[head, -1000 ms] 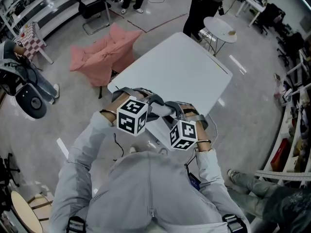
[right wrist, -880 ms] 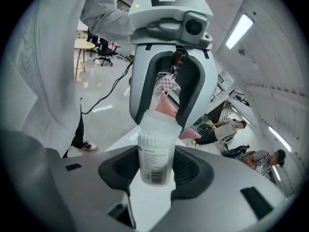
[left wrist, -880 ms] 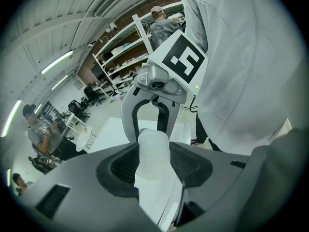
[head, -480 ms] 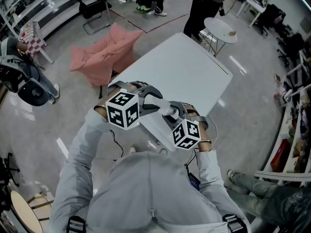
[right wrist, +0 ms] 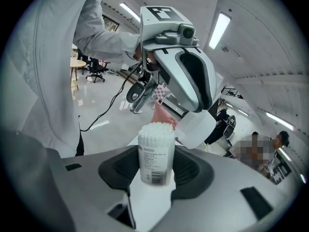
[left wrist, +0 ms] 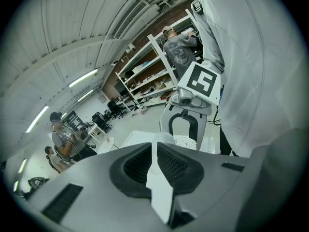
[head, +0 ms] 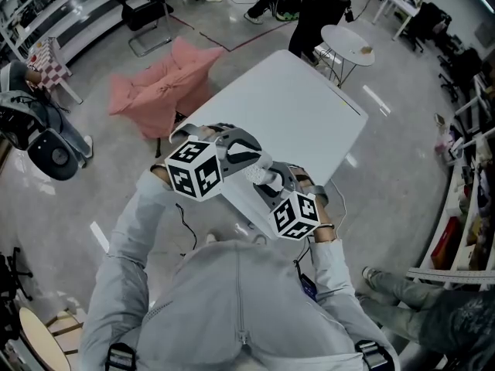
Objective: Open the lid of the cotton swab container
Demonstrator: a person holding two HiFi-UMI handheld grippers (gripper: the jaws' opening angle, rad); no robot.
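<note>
Right gripper view: right gripper (right wrist: 157,167), spread wide, clamps the uncapped cotton swab container (right wrist: 156,151).

Lid pinched in the left gripper, swab heads bare beyond.
The left gripper's (left wrist: 155,147) jaws have just been closing and pinch the translucent lid (left wrist: 163,138) at their tips; just behind it, the right gripper (left wrist: 183,132) holds the cotton swab container (left wrist: 187,142).

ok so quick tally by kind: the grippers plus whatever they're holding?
cotton swab container: 1, top open, swabs showing
lid: 1, off the container
grippers: 2; left gripper, jaws just closed further, clamps the lid; right gripper clamps the cotton swab container
total: 4
</note>
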